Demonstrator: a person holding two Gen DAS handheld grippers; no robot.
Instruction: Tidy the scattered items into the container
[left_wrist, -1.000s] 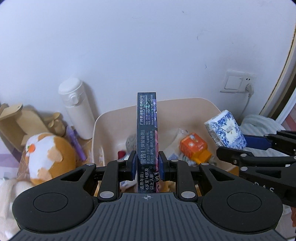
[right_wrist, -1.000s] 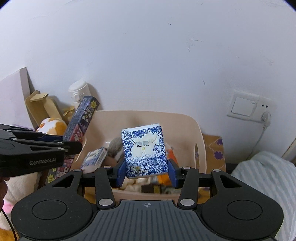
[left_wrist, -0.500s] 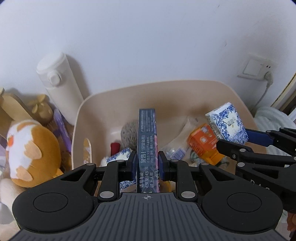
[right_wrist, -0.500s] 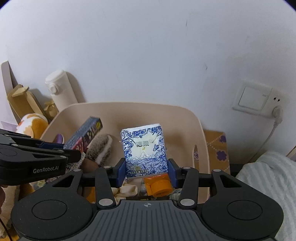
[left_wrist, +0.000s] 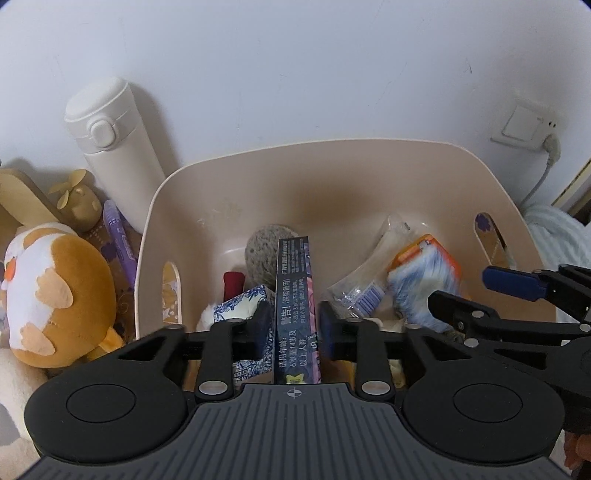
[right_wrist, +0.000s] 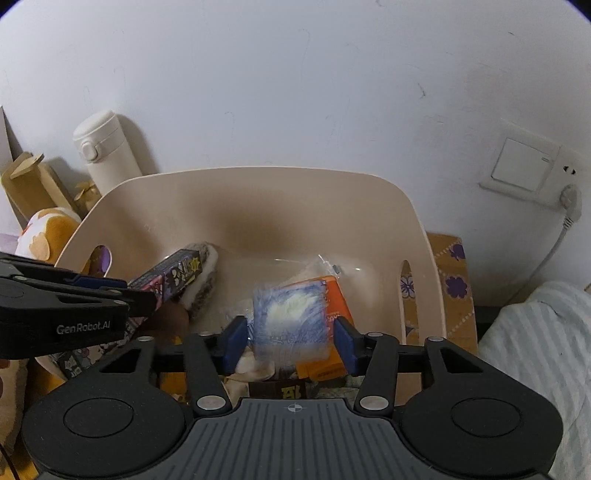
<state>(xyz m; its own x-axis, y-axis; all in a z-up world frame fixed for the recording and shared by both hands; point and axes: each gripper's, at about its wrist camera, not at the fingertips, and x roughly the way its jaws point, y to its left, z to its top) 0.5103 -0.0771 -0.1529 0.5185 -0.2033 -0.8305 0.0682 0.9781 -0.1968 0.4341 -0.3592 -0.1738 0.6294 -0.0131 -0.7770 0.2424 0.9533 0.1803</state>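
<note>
A beige plastic basket (left_wrist: 258, 173) (right_wrist: 413, 221) stands against the wall and holds several items. My left gripper (left_wrist: 294, 325) is over the basket with its jaws parted a little around a dark narrow box (left_wrist: 294, 288), with small gaps on both sides. The box also shows in the right wrist view (right_wrist: 173, 273). My right gripper (right_wrist: 290, 343) is open over the basket. A blue-and-white tissue pack (right_wrist: 290, 317) is blurred between its jaws, falling free; it also shows in the left wrist view (left_wrist: 421, 284).
A white thermos (left_wrist: 114, 147), a plush toy (left_wrist: 55, 288), a purple pen (left_wrist: 118, 236) and a small wooden figure (left_wrist: 79, 201) stand left of the basket. An orange pack (left_wrist: 432, 247) and a grey fuzzy item (left_wrist: 264, 247) lie inside. A wall socket (right_wrist: 532, 166) is at right.
Both grippers moved down over the basket. The right jaws opened and the tissue pack is dropping. The left jaws loosened around the dark box.
</note>
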